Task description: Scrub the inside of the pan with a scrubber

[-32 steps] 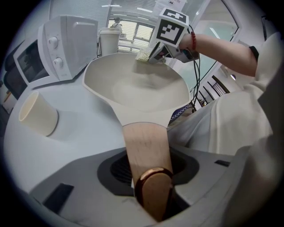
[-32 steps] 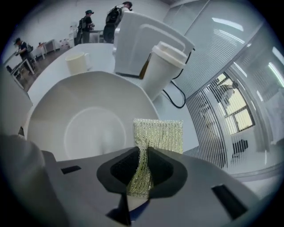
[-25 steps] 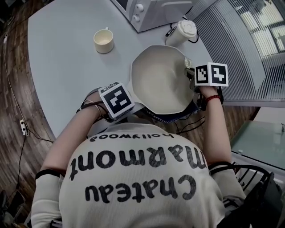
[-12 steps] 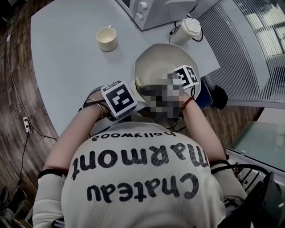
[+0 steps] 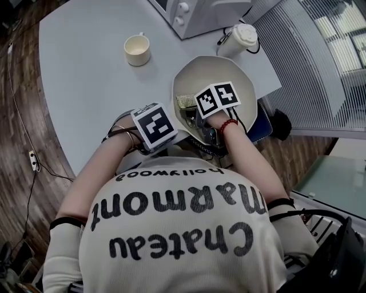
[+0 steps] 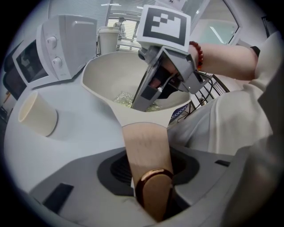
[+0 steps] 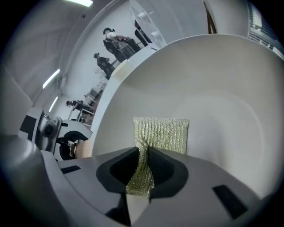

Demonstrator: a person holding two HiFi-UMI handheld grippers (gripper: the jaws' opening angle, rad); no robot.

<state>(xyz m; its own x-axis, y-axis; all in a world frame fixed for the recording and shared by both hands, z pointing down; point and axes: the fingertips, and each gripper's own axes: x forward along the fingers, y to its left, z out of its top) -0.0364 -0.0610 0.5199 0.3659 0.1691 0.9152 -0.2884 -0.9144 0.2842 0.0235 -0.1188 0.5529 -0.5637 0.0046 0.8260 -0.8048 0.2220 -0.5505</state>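
A cream pan (image 5: 220,77) sits at the table's near edge, and its wooden handle (image 6: 146,150) points toward me. My left gripper (image 6: 148,177) is shut on that handle; its marker cube (image 5: 152,127) shows in the head view. My right gripper (image 7: 143,170) is shut on a yellow-green mesh scrubber (image 7: 162,133). It reaches down into the pan's near left part, with its cube (image 5: 216,98) above the bowl. The scrubber (image 5: 186,103) lies against the pan's inner wall (image 7: 213,88). From the left gripper view the right gripper (image 6: 148,93) stands tilted inside the pan (image 6: 111,73).
A cream cup (image 5: 138,50) stands on the grey table (image 5: 86,86) to the pan's far left. A white microwave (image 5: 200,14) and a white lidded jug (image 5: 240,39) stand behind the pan. A dark blue mat (image 5: 264,123) shows under the pan's right side.
My right gripper has moved from the pan's right rim leftward and down into the pan, carrying the scrubber. The left gripper and the pan have stayed put.
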